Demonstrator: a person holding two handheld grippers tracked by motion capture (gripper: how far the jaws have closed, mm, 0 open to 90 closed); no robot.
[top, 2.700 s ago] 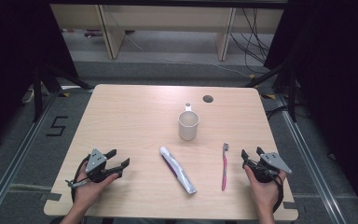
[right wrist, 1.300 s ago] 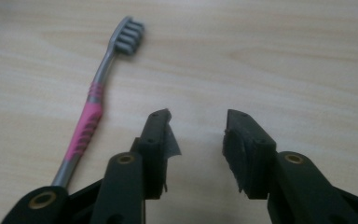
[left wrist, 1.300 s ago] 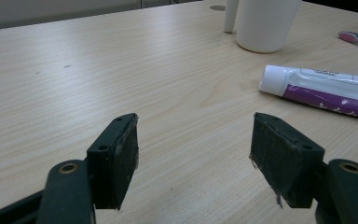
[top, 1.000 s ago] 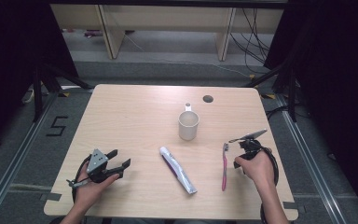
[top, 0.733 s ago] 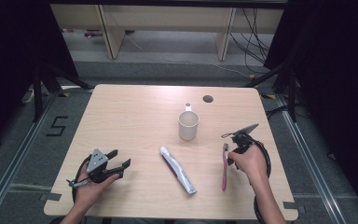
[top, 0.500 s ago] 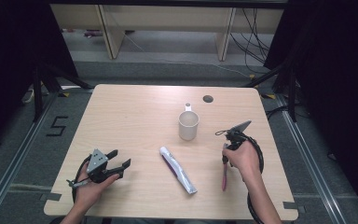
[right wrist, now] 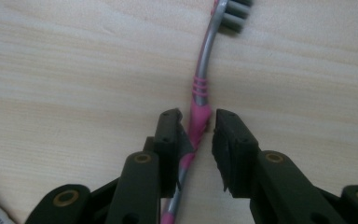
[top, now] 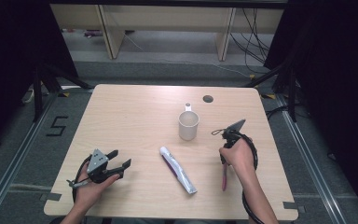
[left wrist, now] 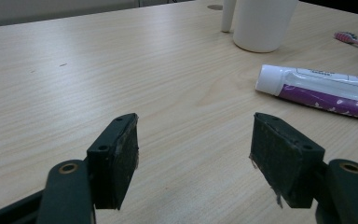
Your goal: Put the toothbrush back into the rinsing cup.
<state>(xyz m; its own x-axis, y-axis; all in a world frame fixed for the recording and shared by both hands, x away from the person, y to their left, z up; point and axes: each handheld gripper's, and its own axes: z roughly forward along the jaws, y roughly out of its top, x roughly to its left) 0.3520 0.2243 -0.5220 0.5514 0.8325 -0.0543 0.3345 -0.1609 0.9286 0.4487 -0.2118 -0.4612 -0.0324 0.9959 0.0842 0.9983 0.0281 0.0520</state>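
Table [top: 135, 112] is bare around the toothbrush [right wrist: 199, 95], which lies flat near the right edge, head toward the cup [top: 188, 125]. Right gripper [right wrist: 196, 140] has been closing, jaws now narrow around the pink handle; left pad looks in contact, right pad seems a hair off, hard to tell. Risk: thin, low handle, so the pads may scrape wood or roll it out sideways. Toothpaste tube [top: 178, 164] well apart, not in the way. Left gripper [left wrist: 193, 158] wide open, empty, resting.
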